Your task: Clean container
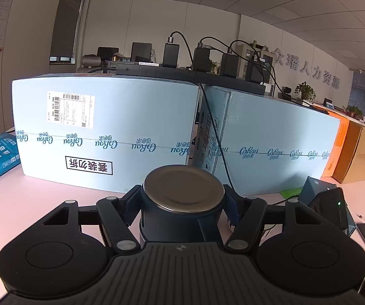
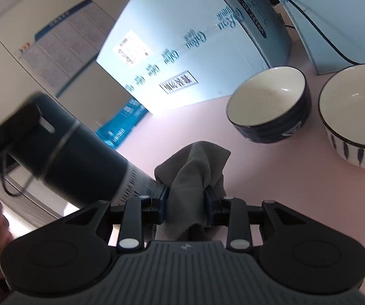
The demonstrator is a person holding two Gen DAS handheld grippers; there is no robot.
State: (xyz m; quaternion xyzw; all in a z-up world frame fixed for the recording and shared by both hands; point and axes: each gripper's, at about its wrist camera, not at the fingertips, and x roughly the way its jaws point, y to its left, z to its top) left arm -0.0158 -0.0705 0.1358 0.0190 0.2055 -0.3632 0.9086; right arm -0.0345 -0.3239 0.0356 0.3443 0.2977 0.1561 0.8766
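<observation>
A dark blue cylindrical container (image 1: 182, 195) with a steel end cap sits between the fingers of my left gripper (image 1: 183, 200), which is shut on it, cap towards the camera. In the right wrist view the same container (image 2: 75, 157) lies tilted at the left, slightly blurred. Its patterned end reaches down beside my right gripper's left finger (image 2: 161, 198). My right gripper (image 2: 186, 199) is shut on a crumpled grey cloth (image 2: 192, 167), which bulges above the pads. Whether the cloth touches the container I cannot tell.
Two pale blue cartons (image 1: 111, 132) (image 1: 279, 142) stand across the back of the pink table (image 1: 55, 193), with chargers and cables on top. A dark-rimmed bowl (image 2: 271, 104) and a white striped bowl (image 2: 355, 117) stand on the table (image 2: 271, 178). A black device (image 1: 327, 203) is at the right.
</observation>
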